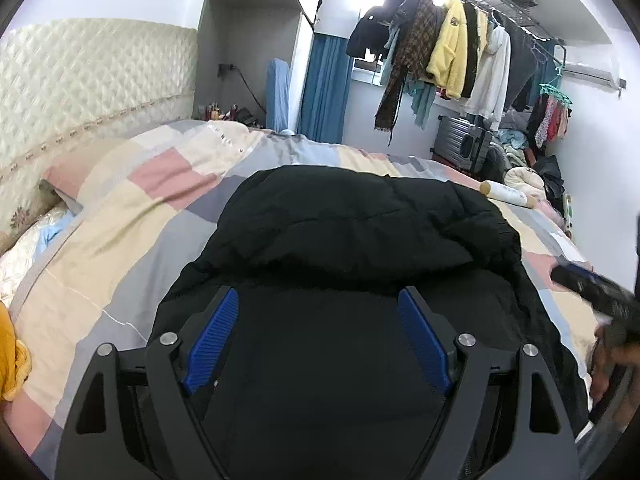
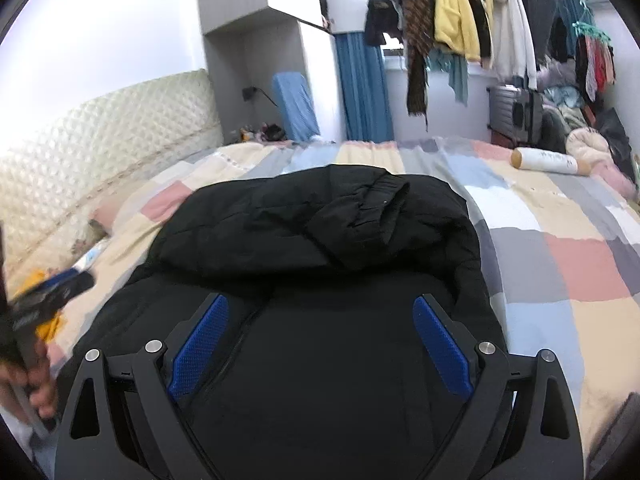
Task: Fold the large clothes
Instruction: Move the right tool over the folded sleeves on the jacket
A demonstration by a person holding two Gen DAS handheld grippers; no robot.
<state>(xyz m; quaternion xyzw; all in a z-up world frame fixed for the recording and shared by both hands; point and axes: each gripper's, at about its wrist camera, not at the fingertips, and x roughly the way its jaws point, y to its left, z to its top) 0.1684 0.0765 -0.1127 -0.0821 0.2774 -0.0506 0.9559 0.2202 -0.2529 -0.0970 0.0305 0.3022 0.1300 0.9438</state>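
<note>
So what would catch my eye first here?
Likely the bulky black jacket, lying mid-bed on the pastel checked quilt. Just above it, both the left gripper and the right gripper stand open. Behind, a yellow fleece glows among the hanging clothes.

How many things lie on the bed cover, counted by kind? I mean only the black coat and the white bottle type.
Black coat: 1
White bottle: 1
Total: 2
</note>
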